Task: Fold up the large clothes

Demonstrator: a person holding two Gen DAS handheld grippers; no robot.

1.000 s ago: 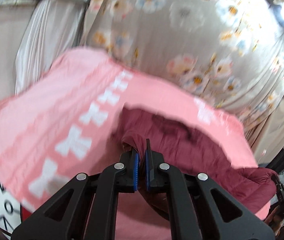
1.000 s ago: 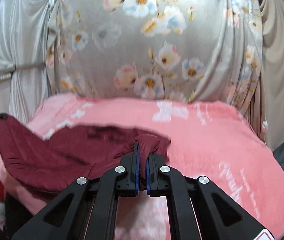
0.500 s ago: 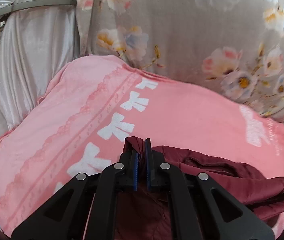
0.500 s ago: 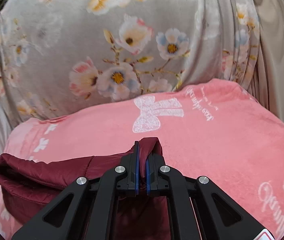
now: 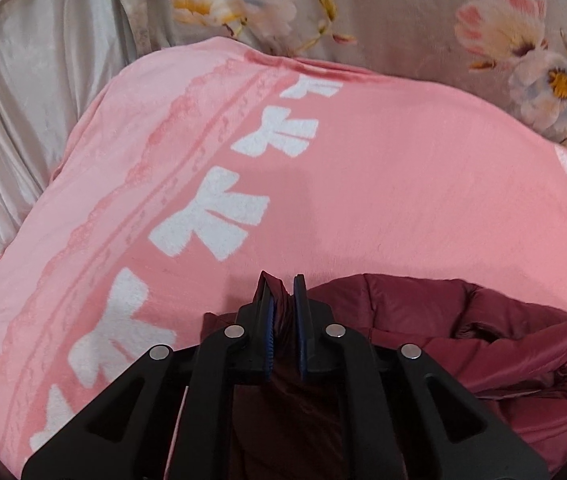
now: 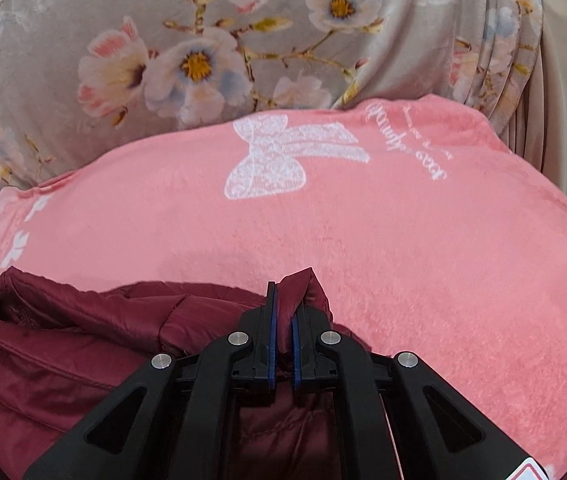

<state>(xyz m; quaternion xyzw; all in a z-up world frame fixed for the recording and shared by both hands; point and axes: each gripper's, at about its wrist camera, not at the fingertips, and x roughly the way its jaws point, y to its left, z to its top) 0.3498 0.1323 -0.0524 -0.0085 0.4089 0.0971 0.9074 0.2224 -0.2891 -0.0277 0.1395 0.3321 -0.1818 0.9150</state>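
Note:
A maroon padded jacket point(image 5: 423, 320) lies bunched on a pink blanket point(image 5: 403, 180) with white bow prints. My left gripper point(image 5: 281, 284) has a fold of the jacket's edge between its blue pads; its jaws are opening, and the fold still fills the narrow gap. In the right wrist view the same jacket point(image 6: 83, 340) spreads to the left over the pink blanket point(image 6: 423, 240). My right gripper point(image 6: 286, 292) is shut on another pinch of its edge, which sticks up past the fingertips. Both grippers point down at the blanket, low over it.
A grey floral curtain point(image 5: 403, 12) hangs right behind the blanket's far edge, and it fills the top of the right wrist view as a floral curtain point(image 6: 203, 40). Silvery satin cloth point(image 5: 23, 100) drapes at the left. A beige curtain point(image 6: 563, 80) hangs at the right.
Both grippers have carried the jacket edge forward and down towards the blanket's far side. The jacket has folded over itself. The left jaws have parted slightly.

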